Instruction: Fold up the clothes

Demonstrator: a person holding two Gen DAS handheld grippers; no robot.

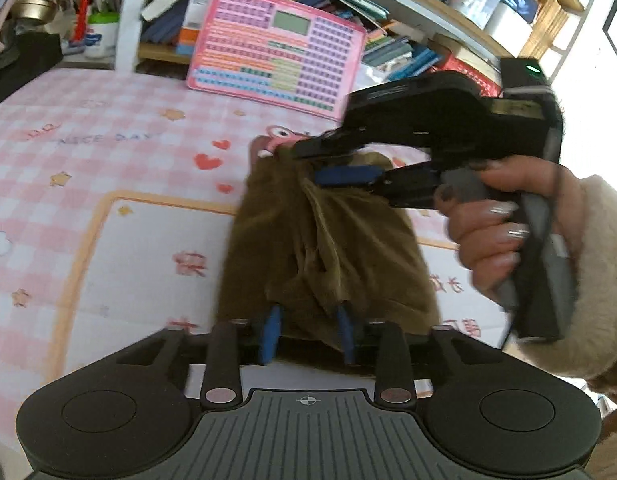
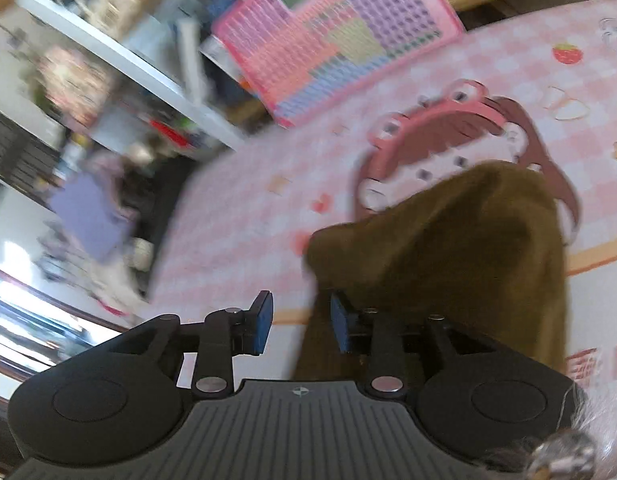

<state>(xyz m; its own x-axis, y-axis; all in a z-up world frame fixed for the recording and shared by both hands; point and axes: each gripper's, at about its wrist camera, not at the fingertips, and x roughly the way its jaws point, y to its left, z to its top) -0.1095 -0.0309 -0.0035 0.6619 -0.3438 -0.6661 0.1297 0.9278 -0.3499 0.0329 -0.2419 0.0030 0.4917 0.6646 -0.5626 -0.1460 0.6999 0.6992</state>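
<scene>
An olive-brown garment (image 1: 328,248) lies bunched on the pink checked tablecloth (image 1: 88,128). My left gripper (image 1: 307,334) is at its near edge. The blue pads stand apart and a fold of the cloth lies loose between them. My right gripper (image 1: 328,164), held by a hand (image 1: 492,232) in a fluffy cream sleeve, hovers over the garment's far end with its jaws apart. In the right wrist view the garment (image 2: 448,248) sits by the right finger. My right gripper (image 2: 301,322) is open, and mostly tablecloth shows in its gap.
A pink toy tablet (image 1: 276,48) leans against the bookshelf (image 1: 388,48) at the back of the table. A cup of pens (image 1: 102,34) and a dark box (image 1: 24,64) stand at the back left. A white mat with an orange border (image 1: 148,264) lies under the garment.
</scene>
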